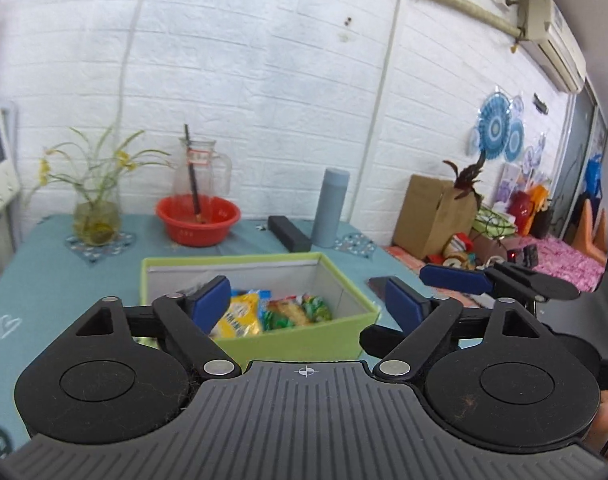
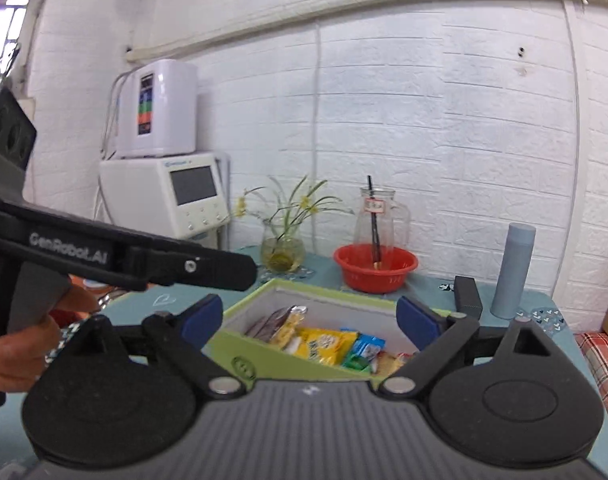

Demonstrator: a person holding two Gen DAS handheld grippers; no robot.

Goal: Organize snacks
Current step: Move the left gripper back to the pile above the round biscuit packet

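A: A white brick wall stands behind a table (image 1: 32,264) with a teal cloth. At the back are a vase of yellow flowers (image 1: 96,216), a red basin (image 1: 198,220) with a glass jug (image 1: 198,168) behind it, a grey-blue flask (image 1: 330,208) and a small black box (image 1: 290,234).

B: And the snacks?

A: They lie in the green box (image 1: 296,340) near the front of the table. A yellow packet (image 1: 240,316) sits beside green and orange ones (image 1: 300,312); in the right view a brown packet (image 2: 272,322) leans at the far end.

B: What are the claws doing?

A: The left gripper (image 1: 304,304) hangs above the box with its blue pads spread wide and nothing between them. The right gripper (image 2: 310,320) does the same, wide apart and empty. Neither touches the box or a packet.

B: How would the packets handle?

A: They look light and soft, probably thin crinkly film that gives under the pads and may be slippery. Crisp contents could crush, so a gentle squeeze seems wise.

B: Where would one take hold?

A: Likely at a sealed end or a raised edge, where the film is flat and doubled. The packets lie close together, so one standing proud of the rest is the easiest pick.

B: And the box?

A: It seems stiff-walled and light; a side wall could be pinched at the rim.
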